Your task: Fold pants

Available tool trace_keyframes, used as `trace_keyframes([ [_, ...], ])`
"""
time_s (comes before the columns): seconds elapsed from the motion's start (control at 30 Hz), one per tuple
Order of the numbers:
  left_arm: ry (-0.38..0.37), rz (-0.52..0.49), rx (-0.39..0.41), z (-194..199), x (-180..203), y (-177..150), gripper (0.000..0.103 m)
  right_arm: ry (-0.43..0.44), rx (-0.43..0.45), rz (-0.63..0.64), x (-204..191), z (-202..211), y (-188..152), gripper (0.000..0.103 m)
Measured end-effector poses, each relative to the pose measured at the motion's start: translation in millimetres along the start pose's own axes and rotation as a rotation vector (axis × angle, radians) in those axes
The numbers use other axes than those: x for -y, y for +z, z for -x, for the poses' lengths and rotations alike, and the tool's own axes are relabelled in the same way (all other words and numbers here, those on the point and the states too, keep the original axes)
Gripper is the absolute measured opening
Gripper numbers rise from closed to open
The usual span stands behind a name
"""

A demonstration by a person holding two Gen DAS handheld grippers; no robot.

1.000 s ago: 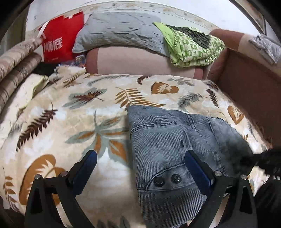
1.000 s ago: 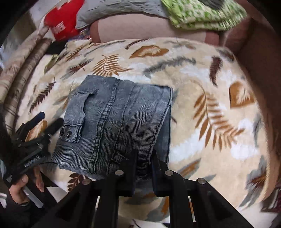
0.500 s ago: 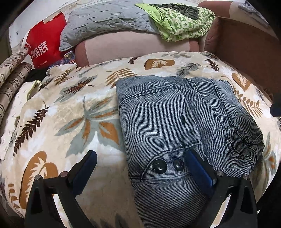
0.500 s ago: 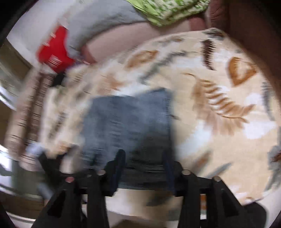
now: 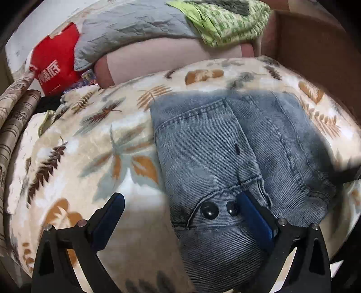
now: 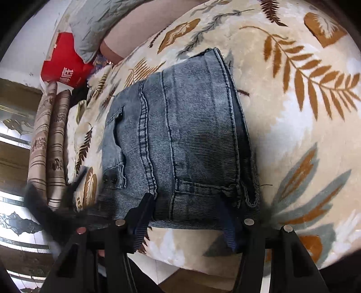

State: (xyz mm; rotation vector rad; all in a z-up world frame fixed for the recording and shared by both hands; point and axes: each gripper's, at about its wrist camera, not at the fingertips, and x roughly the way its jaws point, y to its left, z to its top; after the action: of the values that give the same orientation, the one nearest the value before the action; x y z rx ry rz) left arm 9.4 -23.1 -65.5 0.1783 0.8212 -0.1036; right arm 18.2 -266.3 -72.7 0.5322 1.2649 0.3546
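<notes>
The blue-grey denim pants (image 5: 227, 153) lie folded into a compact rectangle on the leaf-print blanket (image 5: 94, 144), waistband with two dark buttons (image 5: 218, 208) toward me. They also show in the right wrist view (image 6: 180, 139). My left gripper (image 5: 180, 211) is open, its fingers spread wide over the pants' near left corner, the right finger (image 5: 255, 216) on the denim. My right gripper (image 6: 187, 218) is open at the pants' near edge, holding nothing. The blurred left gripper shows at the left of the right wrist view (image 6: 54, 202).
A red bag (image 5: 54, 60), a grey quilted pillow (image 5: 135, 29) and a green patterned cloth (image 5: 223, 20) lie at the back on a pink bolster (image 5: 158, 58). A brown sofa arm (image 5: 315, 51) is at the right. Striped rolled fabric (image 6: 49, 144) lies at the left.
My right gripper has opened, let go of the pants' edge and swung to a new angle. The left gripper has drawn back slightly, staying open.
</notes>
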Motion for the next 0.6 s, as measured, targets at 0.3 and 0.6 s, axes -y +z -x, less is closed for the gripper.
trace_keyframes([
  [0.3, -0.016, 0.019, -0.016, -1.7, -1.9, 0.2, 0.101, 0.055, 0.170, 0.088, -43.8, 38.2, 85.1, 0.069],
  [0.6, -0.105, 0.127, 0.126, 35.9, -23.9, 11.1, 0.100, -0.104, 0.059, -0.073, 23.8, -28.7, 108.0, 0.076],
])
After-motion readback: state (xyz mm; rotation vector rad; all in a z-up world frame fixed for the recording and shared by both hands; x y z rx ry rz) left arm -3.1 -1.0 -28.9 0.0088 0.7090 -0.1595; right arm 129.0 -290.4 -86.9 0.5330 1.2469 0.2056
